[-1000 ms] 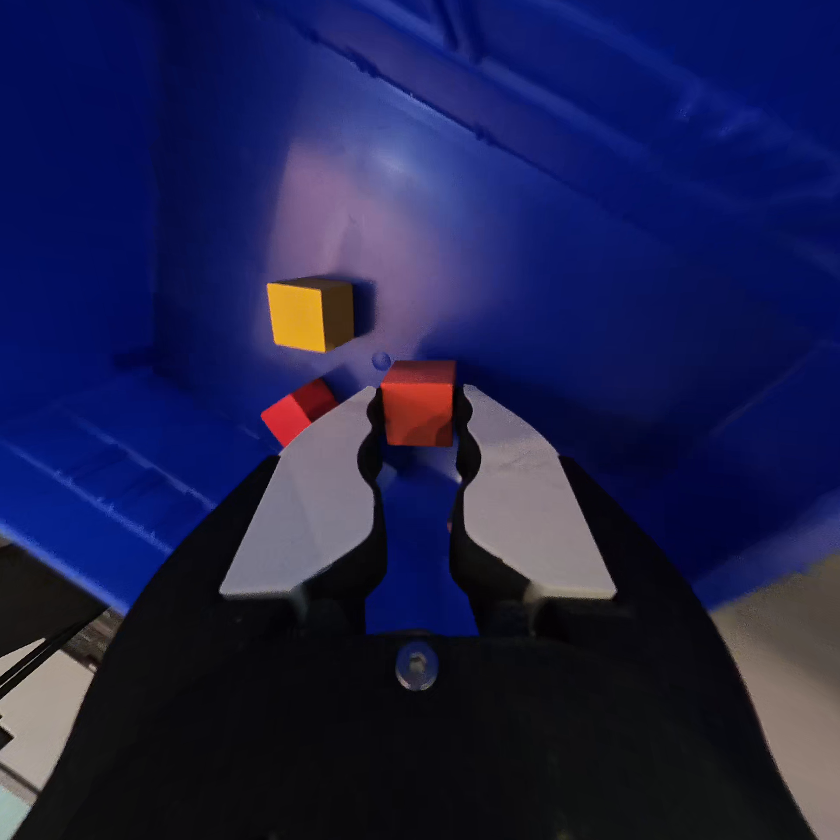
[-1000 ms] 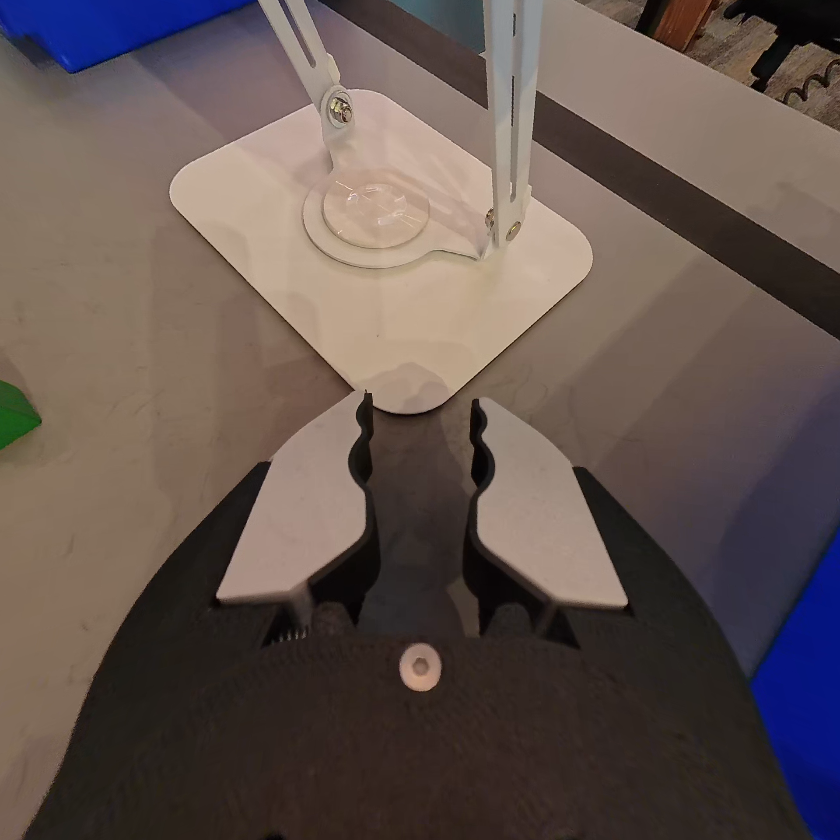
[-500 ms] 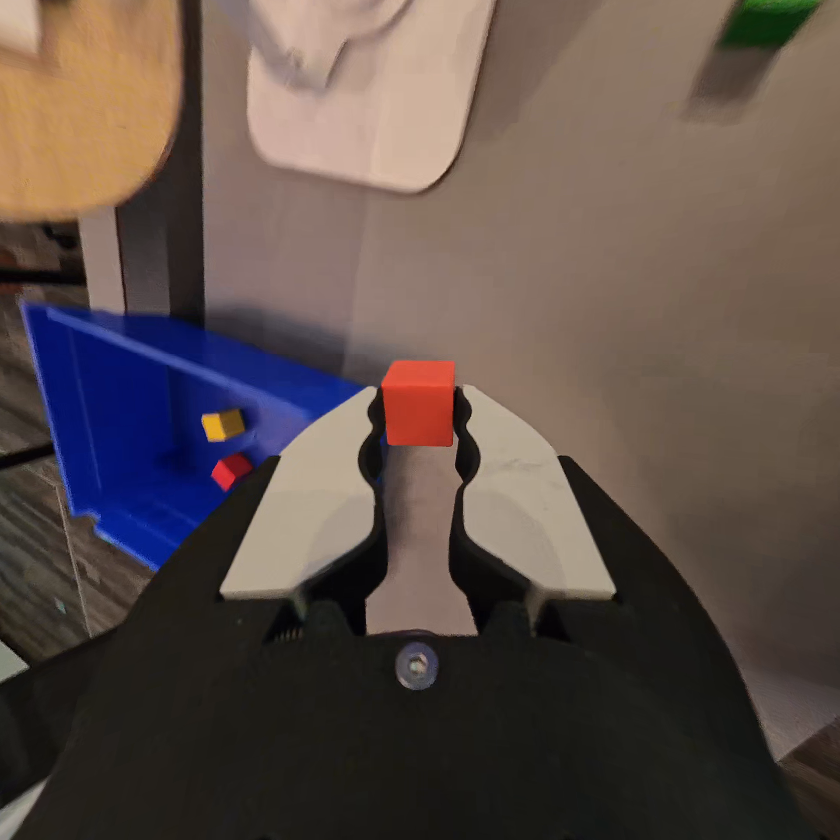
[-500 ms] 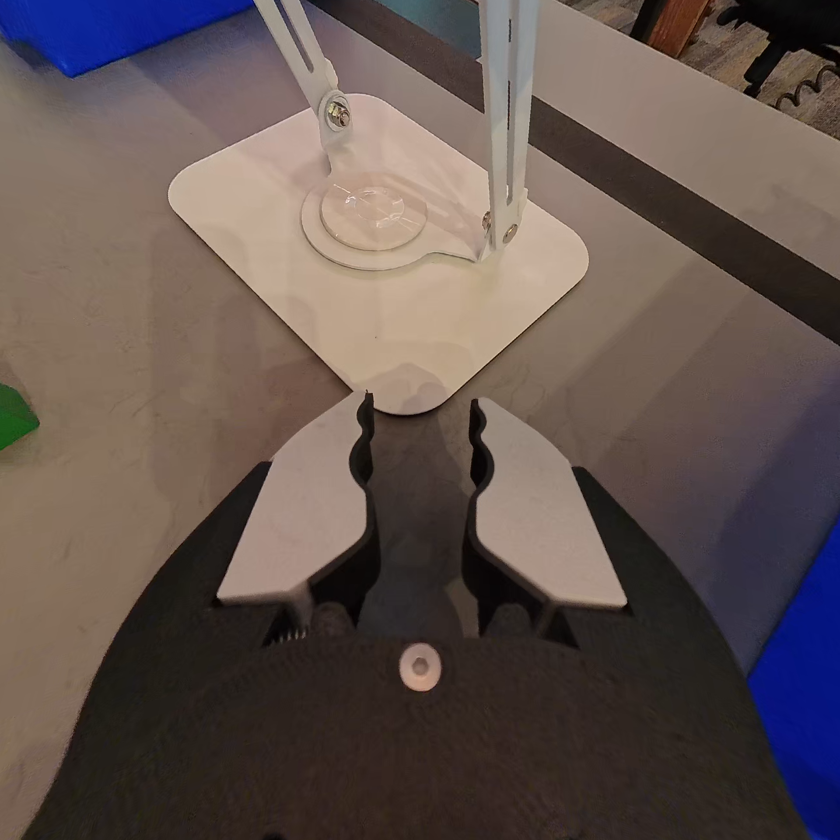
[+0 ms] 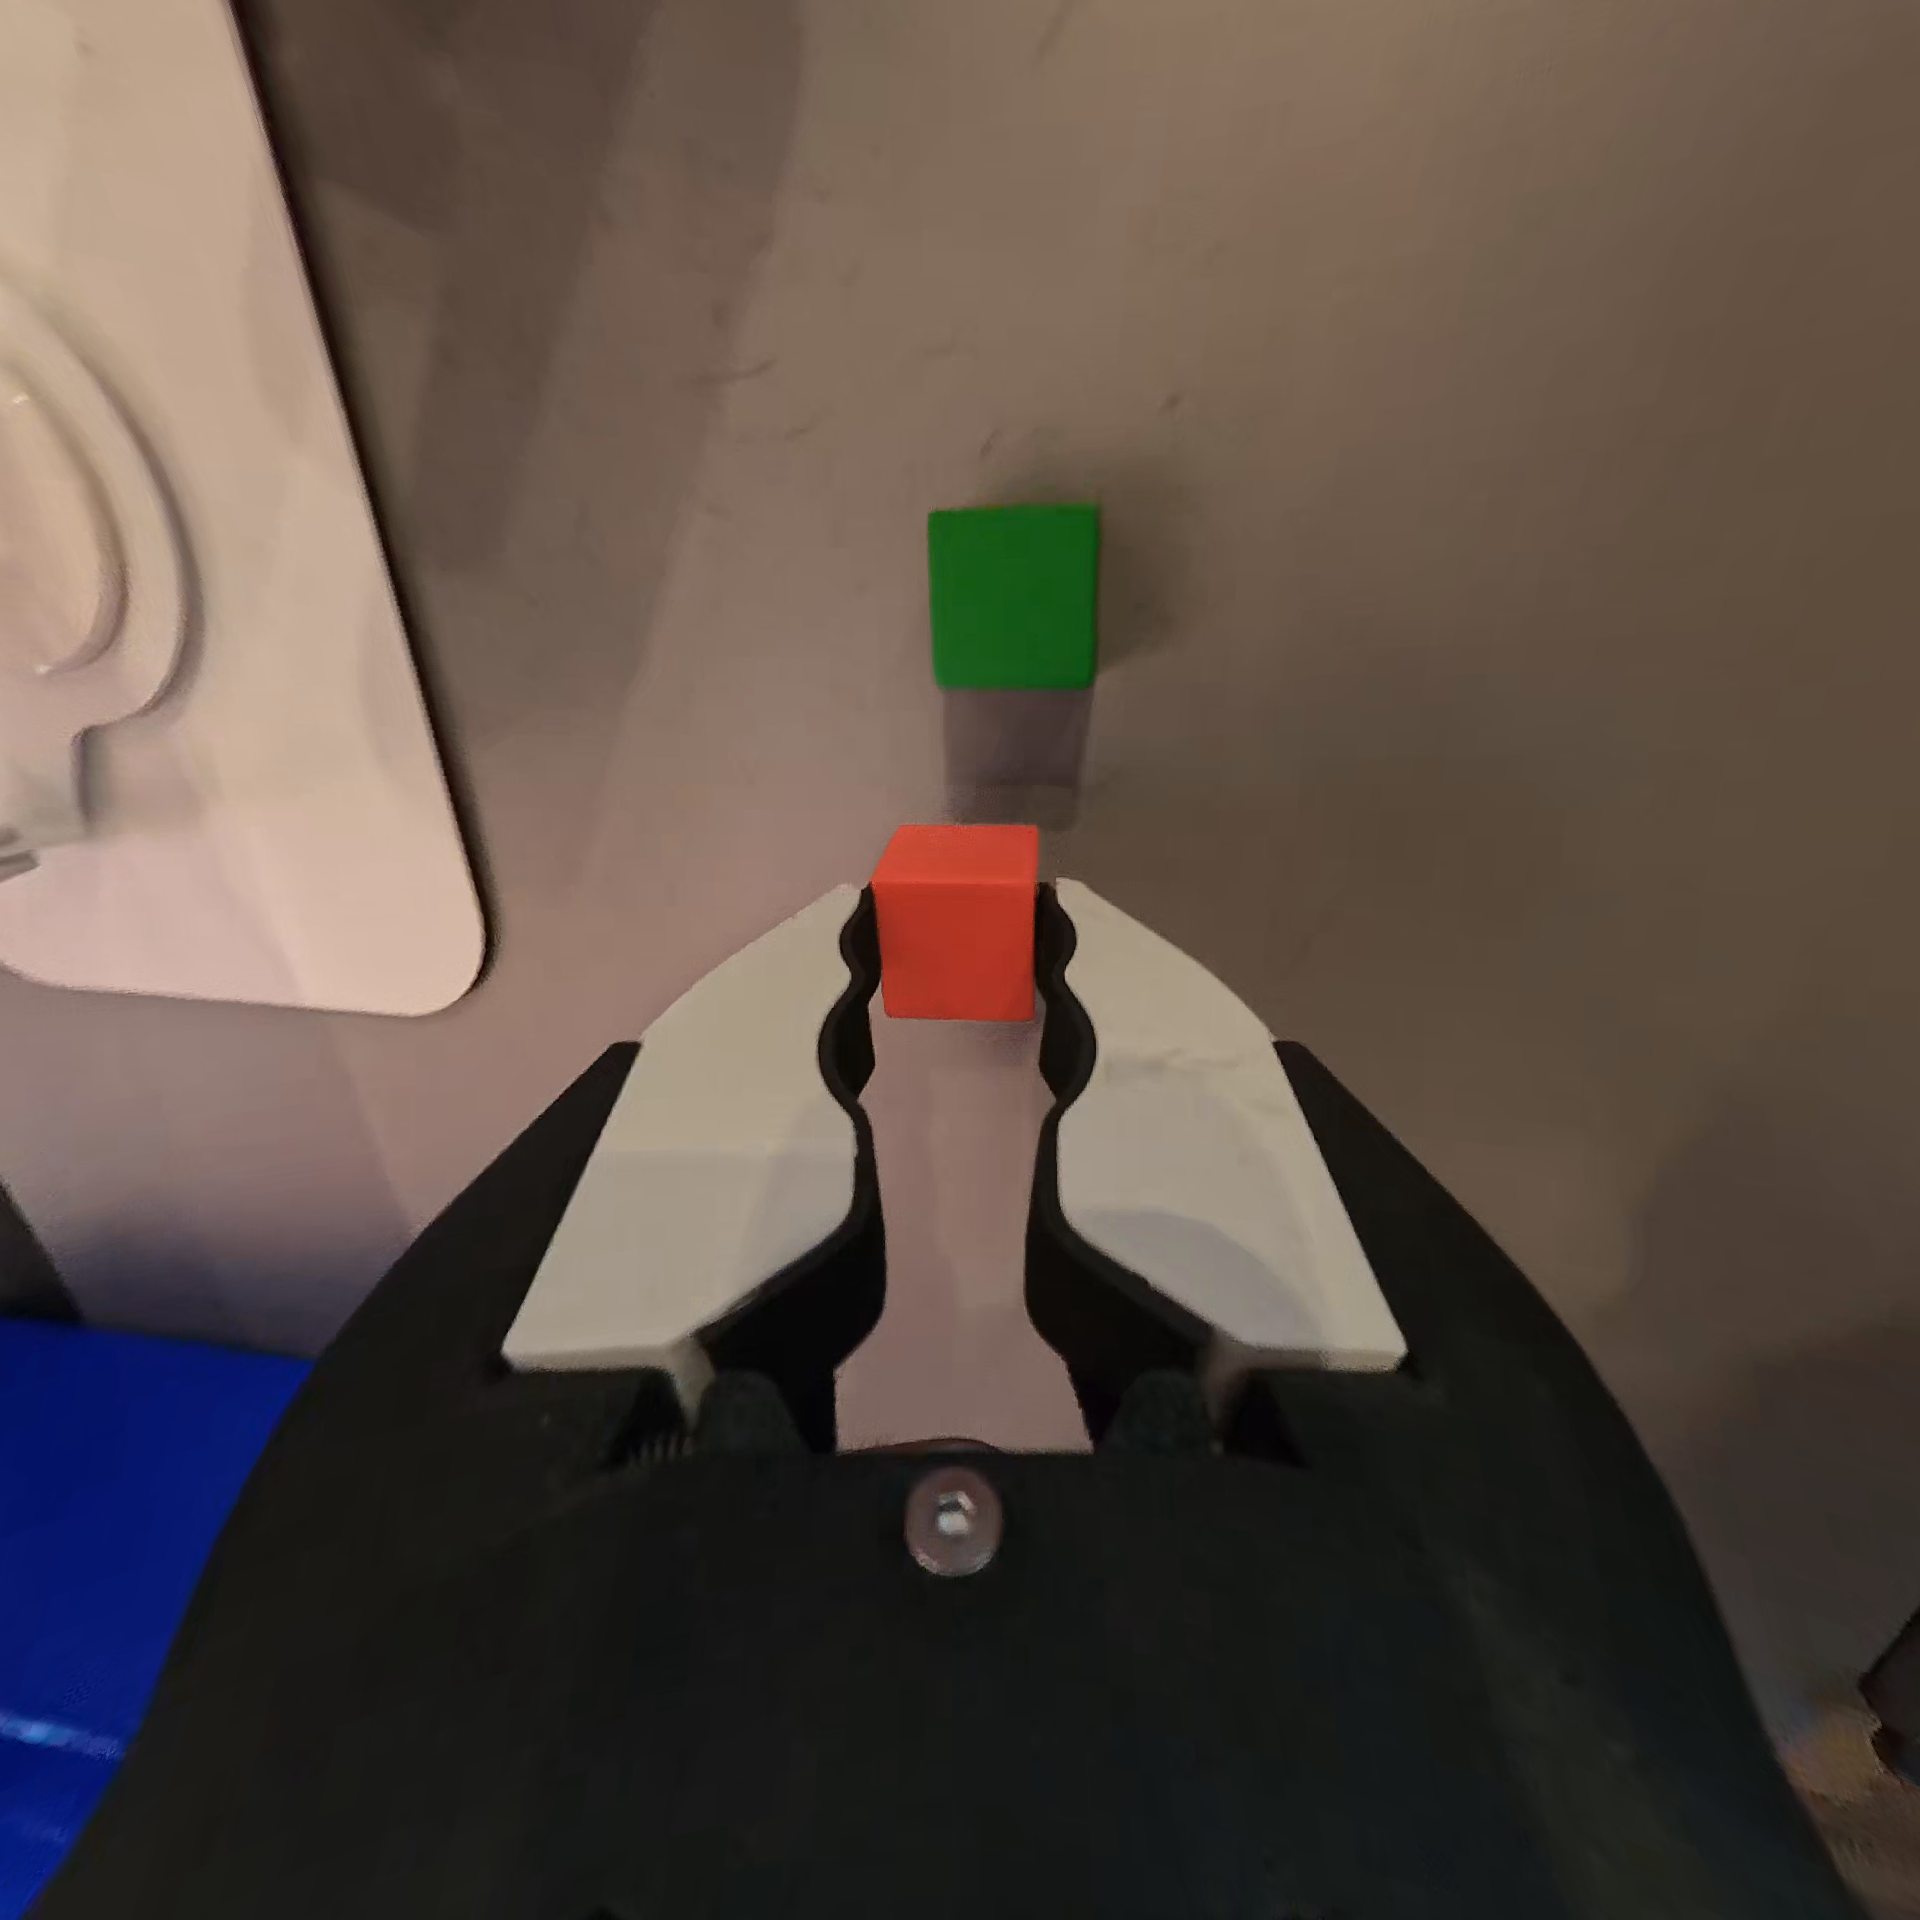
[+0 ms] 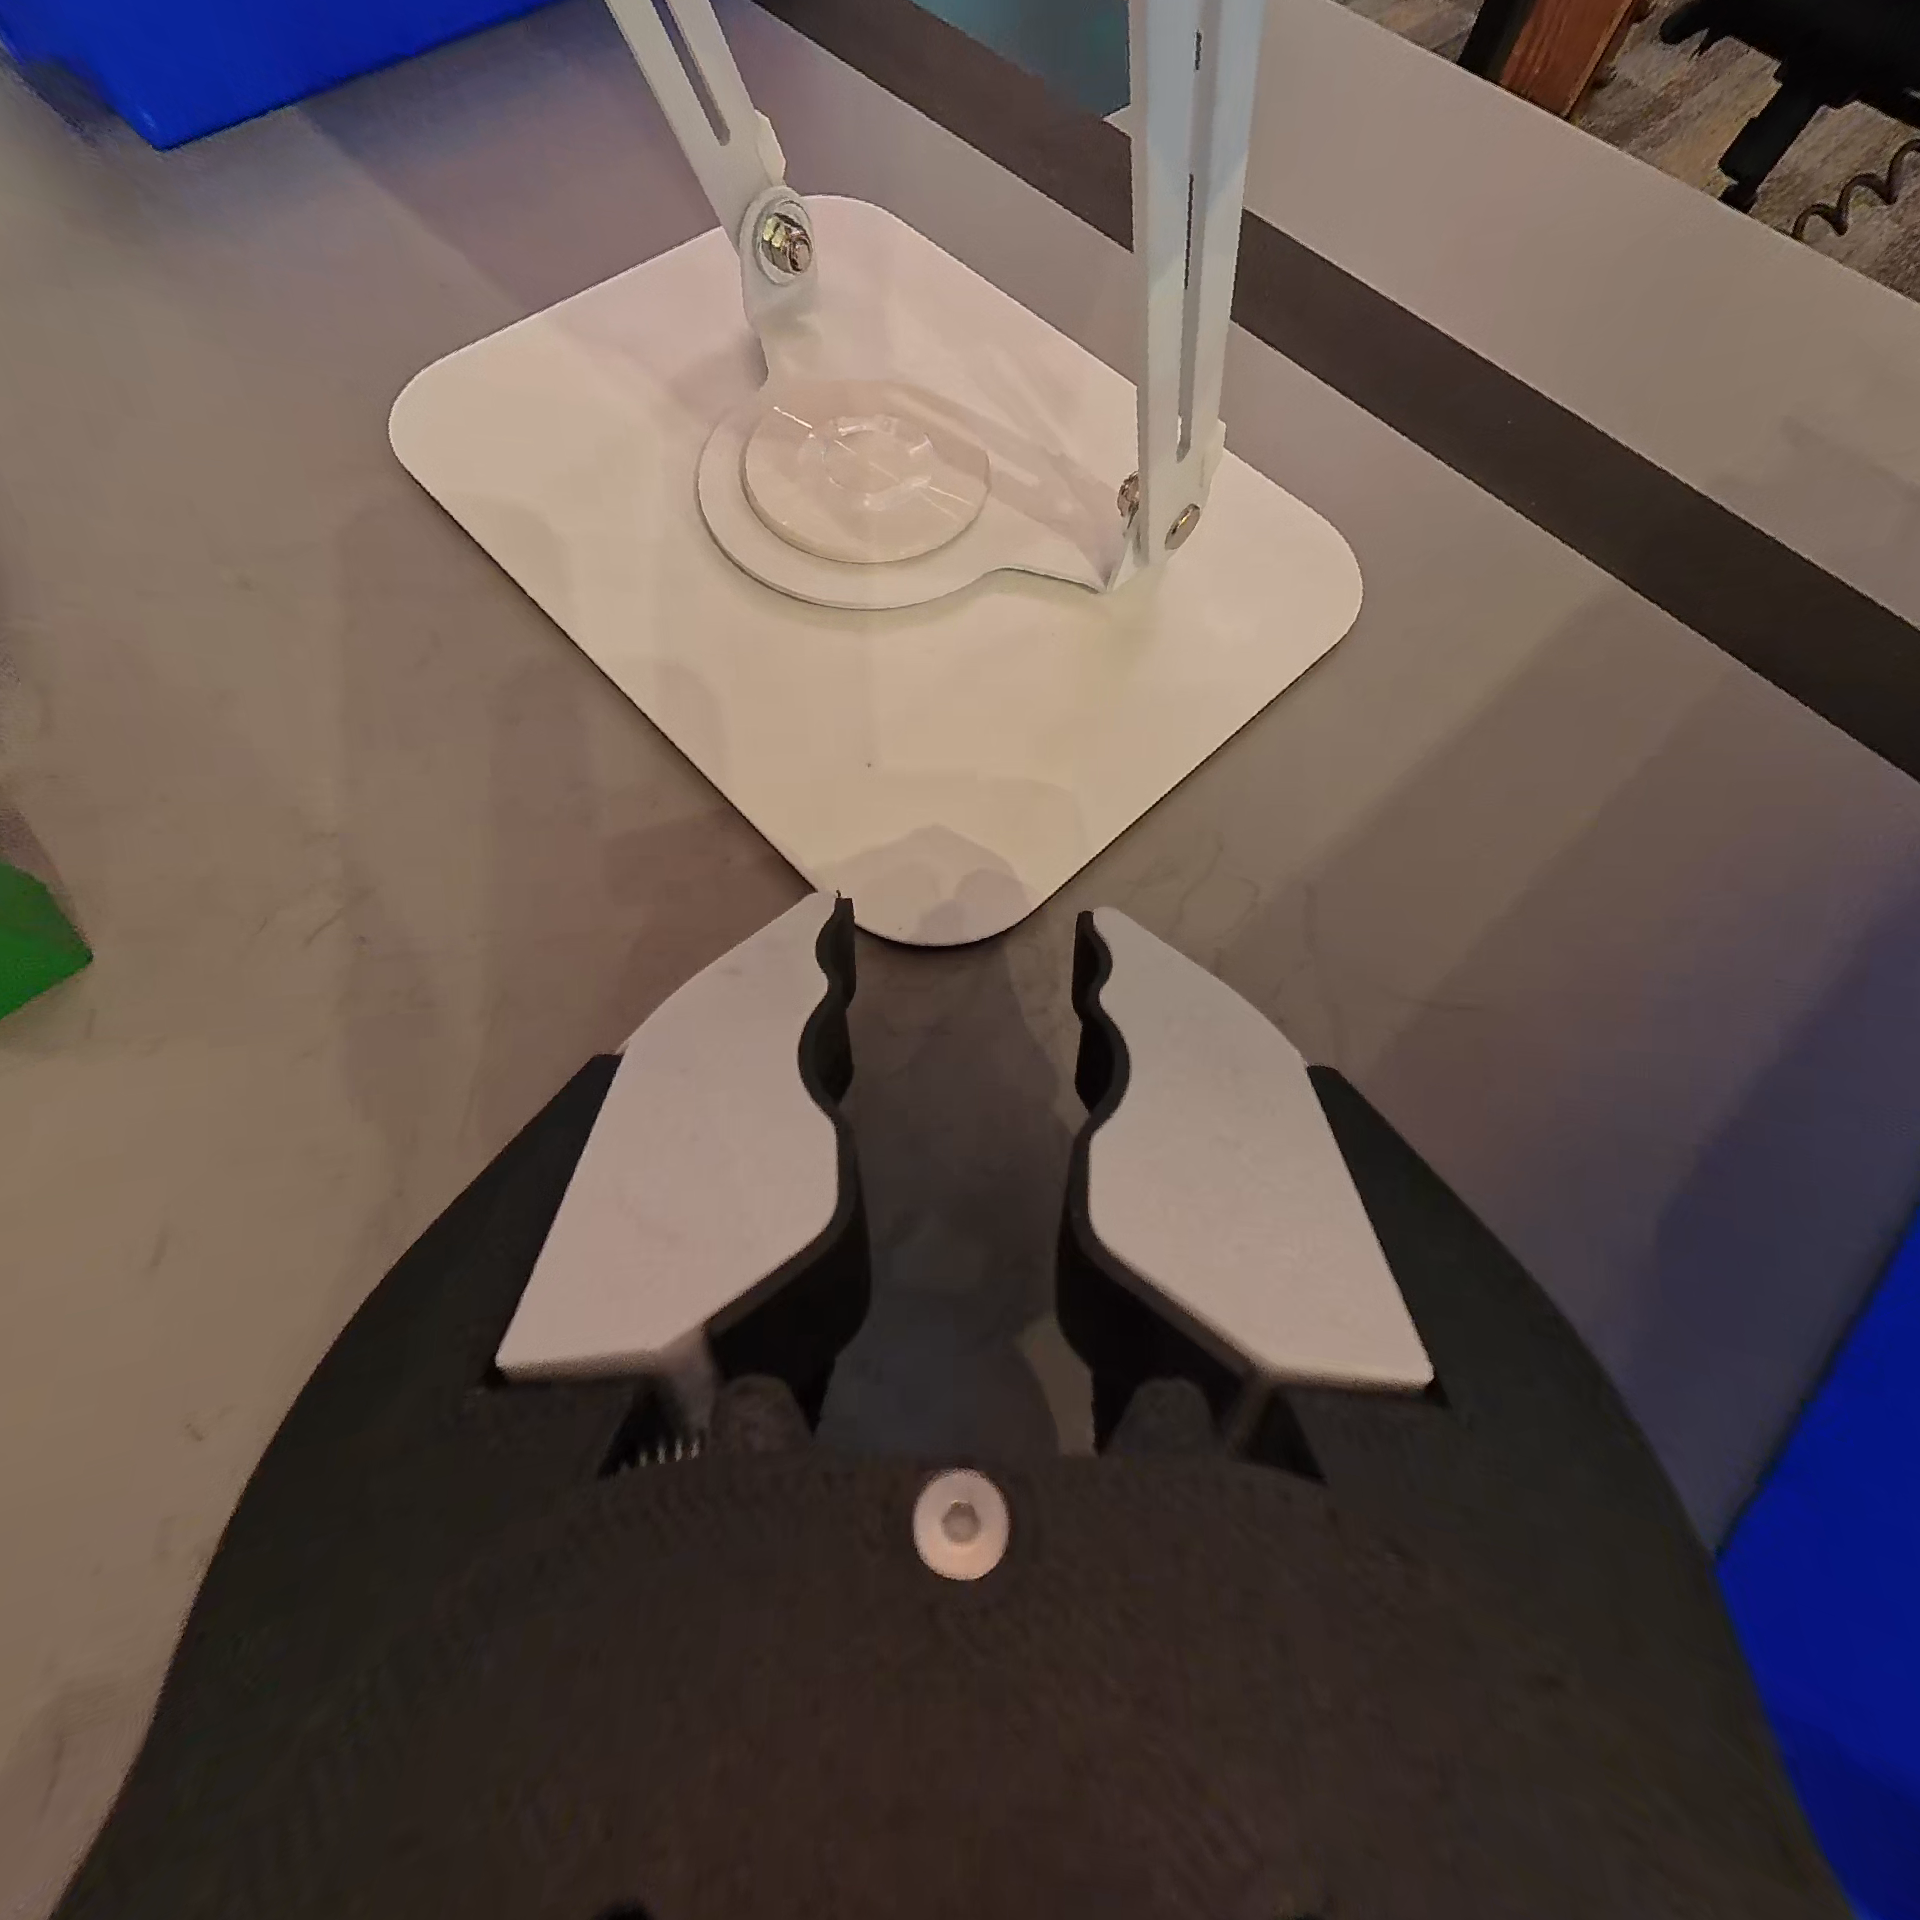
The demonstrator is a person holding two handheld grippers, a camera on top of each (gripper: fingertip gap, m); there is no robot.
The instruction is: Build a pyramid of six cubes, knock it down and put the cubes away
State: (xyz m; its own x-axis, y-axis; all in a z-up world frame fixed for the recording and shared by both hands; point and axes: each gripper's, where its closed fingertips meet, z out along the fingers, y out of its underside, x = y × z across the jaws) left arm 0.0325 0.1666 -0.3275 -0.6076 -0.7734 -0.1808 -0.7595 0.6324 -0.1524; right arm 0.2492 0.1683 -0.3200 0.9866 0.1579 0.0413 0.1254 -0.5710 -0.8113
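Observation:
My left gripper (image 5: 957, 914) is shut on a red cube (image 5: 956, 925), both pads pressed on its sides, and holds it above the grey table. A green cube (image 5: 1013, 597) stands on the table just beyond the red one. The green cube also shows at the left edge of the right wrist view (image 6: 36, 951). My right gripper (image 6: 961, 925) is open and empty above the table, with its tips at the near corner of a white base plate (image 6: 873, 644).
The white base plate carries a stand with two white arms (image 6: 1184, 260) and also shows in the left wrist view (image 5: 208, 623). A blue bin shows at the lower left of the left wrist view (image 5: 114, 1455); blue bins show at the top left (image 6: 208, 52) and right edge (image 6: 1849, 1507) of the right wrist view. Spacing between my two grippers at the tips: around 20 cm.
My left gripper has carried the red cube out of the blue bin and swung over the table toward the green cube. The right gripper has barely moved.

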